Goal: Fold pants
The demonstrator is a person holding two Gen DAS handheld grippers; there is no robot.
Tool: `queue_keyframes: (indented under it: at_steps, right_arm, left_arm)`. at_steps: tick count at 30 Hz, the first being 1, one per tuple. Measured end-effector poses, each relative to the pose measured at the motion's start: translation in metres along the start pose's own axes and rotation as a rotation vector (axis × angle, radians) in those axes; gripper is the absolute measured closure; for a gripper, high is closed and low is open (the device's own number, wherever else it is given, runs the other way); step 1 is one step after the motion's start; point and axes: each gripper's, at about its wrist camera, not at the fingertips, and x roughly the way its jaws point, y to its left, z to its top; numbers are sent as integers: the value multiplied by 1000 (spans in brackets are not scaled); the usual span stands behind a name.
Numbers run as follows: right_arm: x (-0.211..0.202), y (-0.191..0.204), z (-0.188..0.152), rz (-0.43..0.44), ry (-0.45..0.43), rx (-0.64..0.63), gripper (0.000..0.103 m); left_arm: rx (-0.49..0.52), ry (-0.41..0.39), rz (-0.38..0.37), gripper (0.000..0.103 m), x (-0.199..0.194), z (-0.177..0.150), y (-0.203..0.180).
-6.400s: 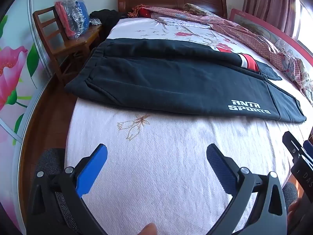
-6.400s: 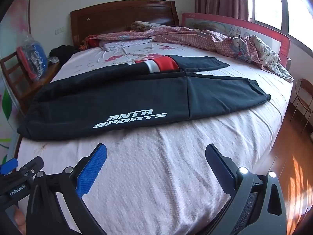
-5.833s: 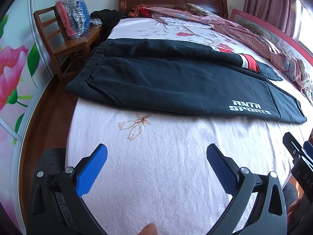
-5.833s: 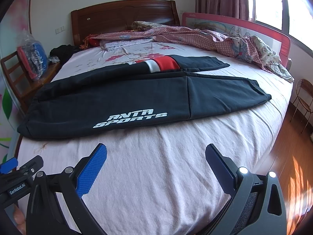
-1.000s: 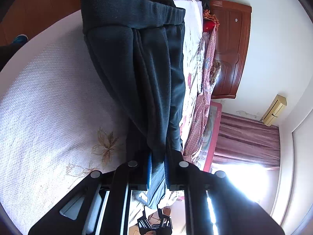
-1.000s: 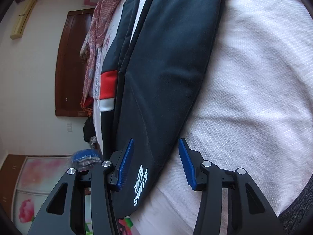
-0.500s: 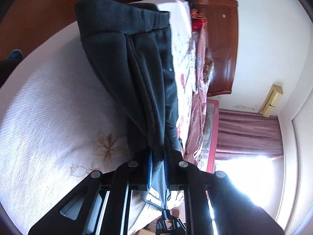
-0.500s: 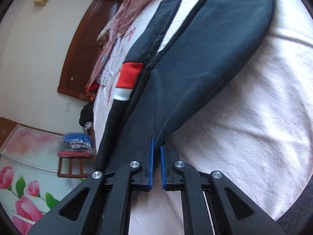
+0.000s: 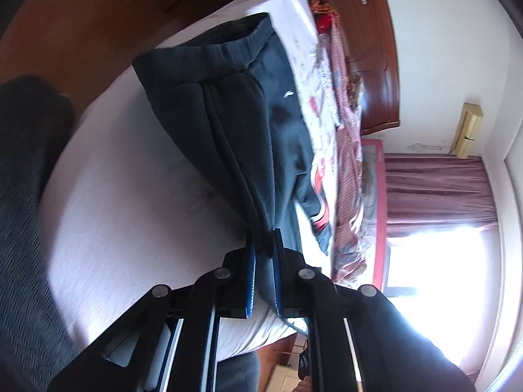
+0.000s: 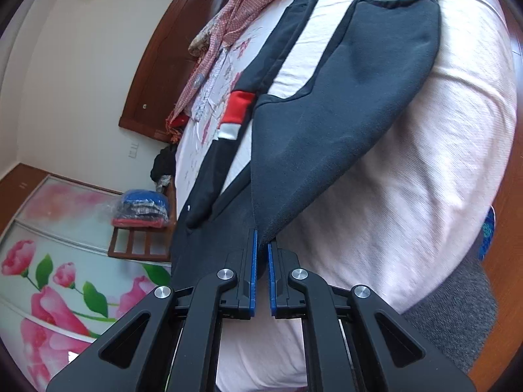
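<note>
Dark sports pants (image 9: 228, 104) with a red and white band lie along a pink-sheeted bed (image 9: 124, 196). In the left wrist view the waistband sits far from me and the near edge of the fabric rises off the sheet into my left gripper (image 9: 263, 245), which is shut on it. The right wrist view shows the lower leg (image 10: 343, 111) stretching away to its cuff. Its near edge is pinched between the blue pads of my right gripper (image 10: 262, 241), which is shut on the pants. The other leg with the red band (image 10: 240, 104) lies flat behind.
A checked pink quilt (image 10: 235, 9) is bunched along the far side of the bed by the wooden headboard (image 10: 153, 65). A wooden chair (image 10: 140, 238) with a bag of clothes stands beside the bed. A window with maroon curtains (image 9: 434, 186) is on the other side.
The right gripper closed on the pants' near edge. Both grippers then rose and rolled, lifting that edge off the sheet; the left one kept its hold throughout.
</note>
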Motion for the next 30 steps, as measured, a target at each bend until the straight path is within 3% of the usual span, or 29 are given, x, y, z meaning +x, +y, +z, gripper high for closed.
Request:
queue_keyframes:
  at_steps: [7,8,9,10,11,14,16,18,19,22,25,30]
  right_arm:
    - [19,-32,-14,-81,68,-36,98]
    - [23,-34,-14,-141,83,-45,94]
    - [23,-37,-14,-142,98,-37,91]
    - [21,-39,-13,-99,104,-18,81]
    - [14,-41,-11,-78,91,-2,63]
    - [-17,-46,3,-50,-5,-4,60]
    - [-41,-55,21,-118,-104,38,60]
    - [-61,-71,48,-198,-211,87,60]
    - [-69,-80,64,-235,-261,119,60]
    - [-76,-102,108,-319,-341,189,60]
    - [-73,-112,141,-363,-387,216,60]
    - [-44,-102,171,-434,-359,161,61]
  left_arm:
    - [1,68,210,97,5,-22,18]
    - [8,65,244,97,5,-21,18]
    - [17,58,260,97,5,-21,16]
    - [37,50,257,97,4,-24,13]
    - [85,35,256,96,1,-25,4]
    - [227,4,217,79,0,-28,-24]
    - [331,15,207,58,7,-33,-44]
    - [423,43,182,20,15,-42,-62]
    - [478,67,196,15,21,-50,-71]
    - [582,141,218,8,31,-60,-82]
    - [620,184,241,3,41,-66,-92]
    - [578,185,294,3,36,-66,-82]
